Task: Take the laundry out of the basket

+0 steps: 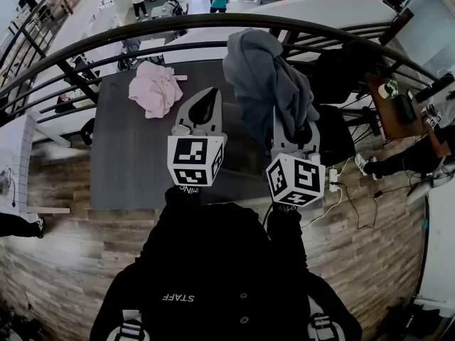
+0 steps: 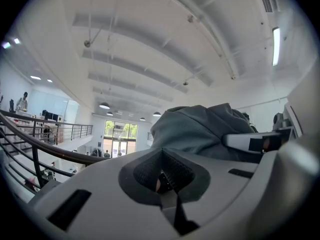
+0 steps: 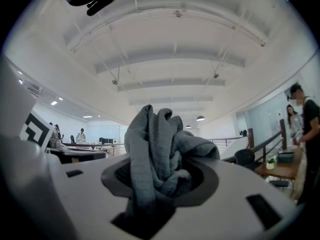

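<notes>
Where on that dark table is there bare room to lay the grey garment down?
Bare: the table's left strip, between the pink garment and its near edge. Crowded: the far corner under the pink garment. The right side is hidden behind the grey garment.

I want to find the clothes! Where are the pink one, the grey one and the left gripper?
pink garment [image 1: 155,89]: head view, middle of the crumpled heap.
grey garment [image 3: 152,149]: right gripper view, bunched folds between the jaws.
left gripper [image 1: 206,104]: head view, between its fingertips.
</notes>
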`<state>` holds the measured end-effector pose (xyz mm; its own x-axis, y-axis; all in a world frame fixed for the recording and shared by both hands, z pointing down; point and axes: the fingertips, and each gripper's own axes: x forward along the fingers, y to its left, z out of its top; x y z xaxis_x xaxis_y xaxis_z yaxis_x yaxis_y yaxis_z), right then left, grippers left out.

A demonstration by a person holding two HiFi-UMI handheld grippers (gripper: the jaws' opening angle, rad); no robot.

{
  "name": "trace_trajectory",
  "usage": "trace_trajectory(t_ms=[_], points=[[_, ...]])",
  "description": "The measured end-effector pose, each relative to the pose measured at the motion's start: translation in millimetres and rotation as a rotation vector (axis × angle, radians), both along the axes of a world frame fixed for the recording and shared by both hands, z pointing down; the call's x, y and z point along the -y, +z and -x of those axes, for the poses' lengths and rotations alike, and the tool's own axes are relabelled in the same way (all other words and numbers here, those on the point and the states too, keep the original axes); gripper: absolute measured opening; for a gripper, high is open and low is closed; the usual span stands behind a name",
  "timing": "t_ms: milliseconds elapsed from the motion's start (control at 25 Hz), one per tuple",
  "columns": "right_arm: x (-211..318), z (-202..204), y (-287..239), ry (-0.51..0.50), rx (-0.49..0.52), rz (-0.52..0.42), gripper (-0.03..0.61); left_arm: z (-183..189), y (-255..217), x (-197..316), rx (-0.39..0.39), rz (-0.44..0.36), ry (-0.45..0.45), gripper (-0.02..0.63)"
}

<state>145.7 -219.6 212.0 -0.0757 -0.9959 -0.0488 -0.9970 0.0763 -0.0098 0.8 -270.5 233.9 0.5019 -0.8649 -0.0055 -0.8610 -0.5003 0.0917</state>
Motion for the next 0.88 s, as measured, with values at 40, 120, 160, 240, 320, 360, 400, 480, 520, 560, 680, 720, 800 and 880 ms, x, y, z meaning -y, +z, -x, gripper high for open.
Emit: trace_trajectory(t_ms=[40, 120, 160, 240, 320, 360, 400, 480, 520, 560, 680, 720, 800, 880], points=[[0.6, -0.3, -0.4, 0.004, 0.002, -0.002, 0.192, -0.8, -2.3, 0.1, 0.001, -0.006, 0.004, 0.003], [1.2, -0.3, -1.4, 0.01, 0.0, -0.004, 0.192, -2.9, -4.2, 0.0, 0.005, -0.013, 0.013, 0.003], [1.3, -0.2, -1.8, 0.012, -0.004, -0.006, 0.192, -4.1, -4.0, 0.1, 0.006, -0.015, 0.016, 0.003], [1.8, 0.4, -1.9, 0.016, -0.011, -0.009, 0.192, -5.7, -3.2, 1.1, 0.009, -0.016, 0.023, 0.003], [2.9, 1.5, -1.5, 0.019, -0.016, -0.011, 0.192, -5.3, -3.0, 3.0, 0.01, -0.017, 0.025, 0.003], [3.4, 1.9, -1.2, 0.02, -0.016, -0.011, 0.192, -4.9, -3.0, 3.8, 0.011, -0.017, 0.025, 0.003], [3.6, 2.0, -1.0, 0.02, -0.017, -0.01, 0.192, -4.7, -2.9, 4.3, 0.012, -0.017, 0.025, 0.003], [2.9, 1.9, -0.7, 0.022, -0.019, -0.009, 0.192, -4.6, -1.8, 4.4, 0.013, -0.013, 0.025, 0.003], [2.3, 2.2, -0.5, 0.023, -0.021, -0.009, 0.192, -4.5, -1.1, 4.1, 0.014, -0.012, 0.025, 0.003], [1.6, 2.8, -0.4, 0.024, -0.025, -0.008, 0.192, -4.1, -0.4, 3.7, 0.015, -0.011, 0.025, 0.003], [1.6, 4.6, -0.5, 0.028, -0.036, -0.005, 0.193, -2.8, 0.0, 3.6, 0.016, -0.01, 0.027, 0.003], [1.9, 4.9, -0.4, 0.029, -0.037, -0.004, 0.193, -2.5, 0.1, 3.8, 0.017, -0.01, 0.027, 0.003], [1.7, 5.5, 0.4, 0.031, -0.039, -0.003, 0.193, -2.1, 1.2, 3.8, 0.019, -0.006, 0.029, 0.003], [0.8, 6.2, 1.7, 0.03, -0.041, -0.002, 0.192, -1.9, 3.1, 3.1, 0.021, -0.002, 0.029, 0.003]])
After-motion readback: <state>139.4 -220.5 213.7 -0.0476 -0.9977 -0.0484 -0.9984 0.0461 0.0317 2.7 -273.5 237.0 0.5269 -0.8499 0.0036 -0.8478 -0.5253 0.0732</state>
